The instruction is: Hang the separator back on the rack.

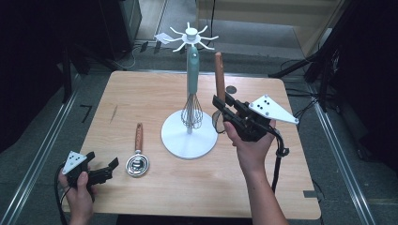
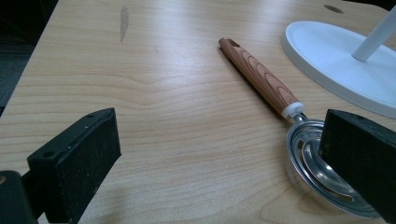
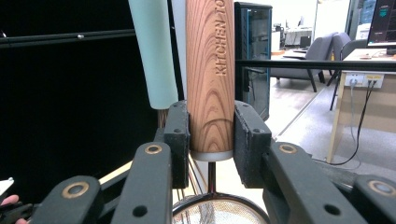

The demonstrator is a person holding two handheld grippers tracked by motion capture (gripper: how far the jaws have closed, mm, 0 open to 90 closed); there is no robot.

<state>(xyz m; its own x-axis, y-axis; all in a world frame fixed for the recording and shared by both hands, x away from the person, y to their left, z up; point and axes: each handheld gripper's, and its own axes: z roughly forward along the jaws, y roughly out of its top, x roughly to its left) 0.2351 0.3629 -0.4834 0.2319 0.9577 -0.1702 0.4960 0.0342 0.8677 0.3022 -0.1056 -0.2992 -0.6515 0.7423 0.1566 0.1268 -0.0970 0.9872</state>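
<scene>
Right tool (image 3: 211, 135) clamped on wooden-handled strainer (image 3: 210, 70), upright beside rack (image 1: 189, 136); mesh end, probably a sieve. Left tool (image 1: 101, 172) jaws apart on worktop (image 1: 150, 93).

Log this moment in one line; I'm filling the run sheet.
right gripper: shut on strainer handle | left gripper: open, beside ladle | rack: holds whisk

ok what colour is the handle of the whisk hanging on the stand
Pale teal; the whisk handle shows best in the high view.

Left gripper (image 1: 104, 169) rests low at near left, jaws apart; right gripper (image 1: 220, 106) raised right of centre, jaws clamped
</scene>
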